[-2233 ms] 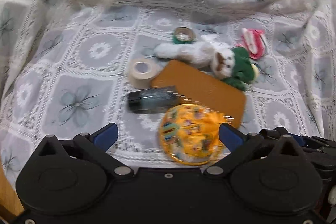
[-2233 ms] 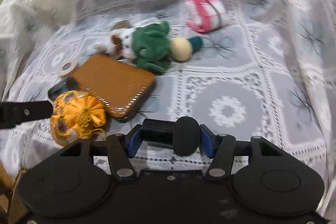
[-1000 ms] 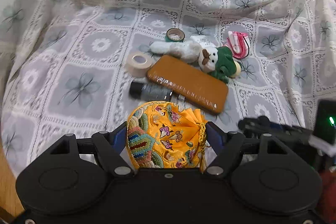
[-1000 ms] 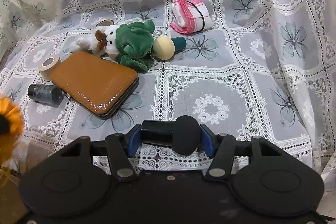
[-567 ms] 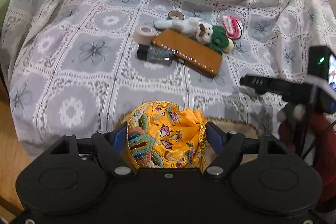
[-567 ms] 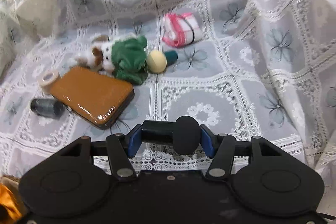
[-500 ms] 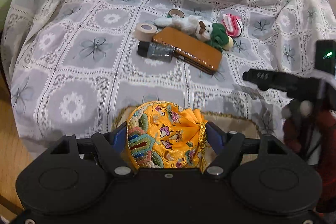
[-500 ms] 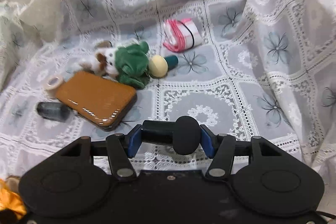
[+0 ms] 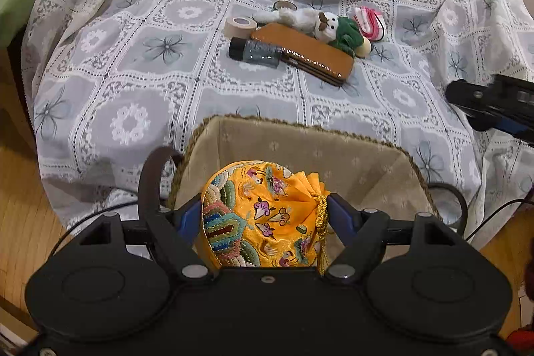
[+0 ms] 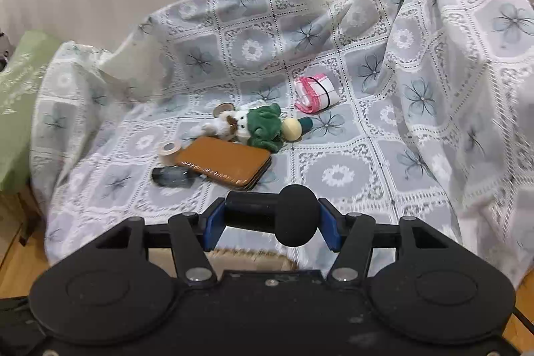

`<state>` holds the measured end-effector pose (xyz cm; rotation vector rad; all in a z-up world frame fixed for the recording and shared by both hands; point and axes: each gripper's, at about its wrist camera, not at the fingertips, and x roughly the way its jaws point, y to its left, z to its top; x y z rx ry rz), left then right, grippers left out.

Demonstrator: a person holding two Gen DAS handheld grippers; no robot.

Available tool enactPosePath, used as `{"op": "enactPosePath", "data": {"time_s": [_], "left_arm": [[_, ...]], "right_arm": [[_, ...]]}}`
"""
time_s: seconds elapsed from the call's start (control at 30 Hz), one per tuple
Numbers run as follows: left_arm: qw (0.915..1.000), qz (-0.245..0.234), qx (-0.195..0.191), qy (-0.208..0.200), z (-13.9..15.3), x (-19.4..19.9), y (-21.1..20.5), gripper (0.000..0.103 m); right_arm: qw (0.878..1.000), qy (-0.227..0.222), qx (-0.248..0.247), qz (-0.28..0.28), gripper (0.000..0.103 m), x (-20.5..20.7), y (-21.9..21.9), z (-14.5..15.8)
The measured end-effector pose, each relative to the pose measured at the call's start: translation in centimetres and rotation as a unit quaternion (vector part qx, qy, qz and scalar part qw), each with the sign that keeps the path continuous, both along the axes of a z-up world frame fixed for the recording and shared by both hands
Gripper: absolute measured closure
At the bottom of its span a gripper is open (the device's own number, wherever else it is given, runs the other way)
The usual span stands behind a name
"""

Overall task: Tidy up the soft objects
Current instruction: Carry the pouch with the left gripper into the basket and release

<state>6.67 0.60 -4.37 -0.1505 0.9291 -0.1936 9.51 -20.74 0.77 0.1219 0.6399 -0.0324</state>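
Embroidered pouch point(image 9: 263, 216) in left jaws, above one basket point(image 9: 367, 139)

From the left wrist we look steeply down, close over the basket point(image 9: 373, 144). The right wrist view sits further back, angled shallower. Both share the lace cloth point(image 9: 140, 82) and brown case point(image 10: 223, 162).

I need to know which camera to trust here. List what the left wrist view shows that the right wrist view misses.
Only the left wrist view: the left gripper shut on the yellow embroidered pouch, above the open fabric-lined basket.

Only the right wrist view: the right gripper shut on a black cylinder, plus the wall behind.

Both: plush dog, brown case, tape roll, pink bundle.
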Motion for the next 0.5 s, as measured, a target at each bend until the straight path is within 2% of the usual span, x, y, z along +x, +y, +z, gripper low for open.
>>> {"op": "enactPosePath", "data": {"time_s": [0.27, 0.5], "left_arm": [[0.9999, -0.004, -0.002, 0.01, -0.9, -1.4, -0.5, 0.032], [1.0, -0.003, 0.003, 0.007, -1.0, -1.9, -0.5, 0.032]], "right_arm": [[1.0, 0.021, 0.01, 0.004, 0.046, -5.0, 0.8, -0.3], [0.998, 0.058, 0.011, 0.009, 0.046, -7.2, 1.6, -2.4]]}}
